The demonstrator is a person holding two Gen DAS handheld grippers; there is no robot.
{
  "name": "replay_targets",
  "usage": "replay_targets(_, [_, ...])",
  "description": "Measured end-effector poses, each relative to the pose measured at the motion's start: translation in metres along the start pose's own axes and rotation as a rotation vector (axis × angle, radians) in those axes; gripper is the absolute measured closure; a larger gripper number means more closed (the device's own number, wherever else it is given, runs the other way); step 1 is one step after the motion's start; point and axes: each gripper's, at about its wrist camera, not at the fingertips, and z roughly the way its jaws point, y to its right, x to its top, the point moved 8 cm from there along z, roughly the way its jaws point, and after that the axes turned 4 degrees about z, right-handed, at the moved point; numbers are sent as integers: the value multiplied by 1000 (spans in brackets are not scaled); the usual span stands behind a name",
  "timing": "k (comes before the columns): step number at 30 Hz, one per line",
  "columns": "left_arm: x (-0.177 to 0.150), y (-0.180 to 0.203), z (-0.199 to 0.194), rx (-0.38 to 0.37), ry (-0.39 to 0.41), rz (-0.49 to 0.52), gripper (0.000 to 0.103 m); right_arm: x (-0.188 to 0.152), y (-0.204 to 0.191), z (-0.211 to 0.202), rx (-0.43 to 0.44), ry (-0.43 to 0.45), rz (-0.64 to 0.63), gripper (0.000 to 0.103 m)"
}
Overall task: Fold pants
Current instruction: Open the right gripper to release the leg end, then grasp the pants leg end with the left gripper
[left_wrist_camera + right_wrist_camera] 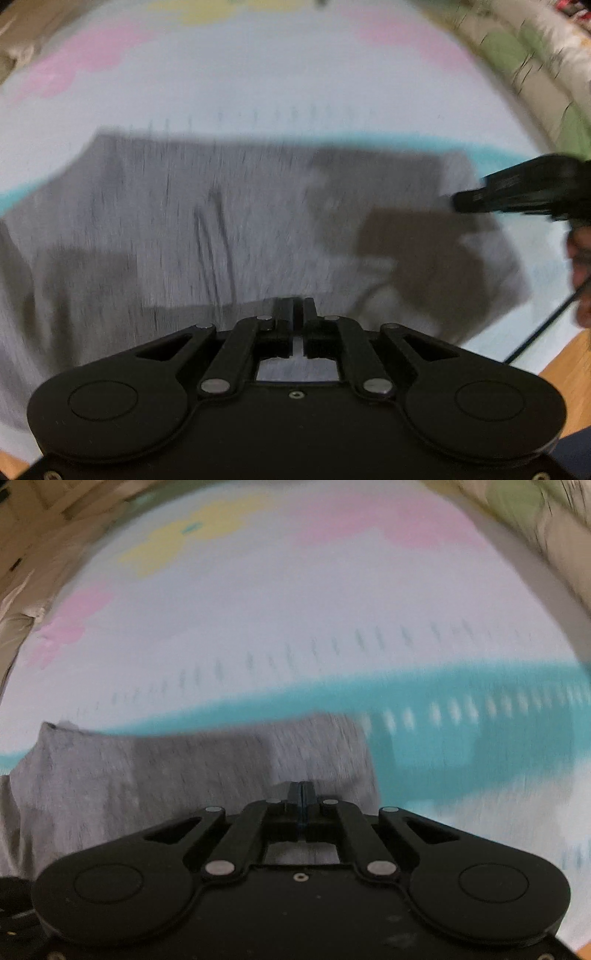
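Grey pants [207, 221] lie flat on a pale blue play mat [280, 85], folded into a broad rectangle. My left gripper [298, 306] hovers over their near edge with its fingers nearly together and nothing between them. My right gripper [302, 790] is shut and empty above the right end of the pants [177, 775]. The right gripper also shows in the left wrist view [517, 192], at the right edge of the pants. Both views are blurred by motion.
The mat [295, 602] has pink and yellow patches and a teal band [461, 694]. A padded green and beige bumper [535, 62] runs along the right. Wooden floor [561, 365] shows at the near right, with a black cable [543, 328] across it.
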Motion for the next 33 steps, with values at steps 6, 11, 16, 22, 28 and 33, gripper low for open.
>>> replay_targets(6, [-11,4,-4,46,53,83,92,-37,18,-13,5,-79,36,102])
replay_targets(11, [-11,4,-9,59,65,100,90,-61,18,-29,-2,-133,13,92])
replay_targets(16, [-8,-11,-26,68,125,47,85,-44,-19,-56,79,48,-106,68])
replay_targets(22, [-1,-71,-57,129,208,-101,85,-27,-88,-57,207,78,-153,67])
replay_targets(28, [-8,-154,-94,216,320,-265,69,-34,-183,-46,295,68,-368,59])
replay_targets(33, [-27,-213,-120,314,383,-299,67,-53,-249,-37,361,4,-441,55])
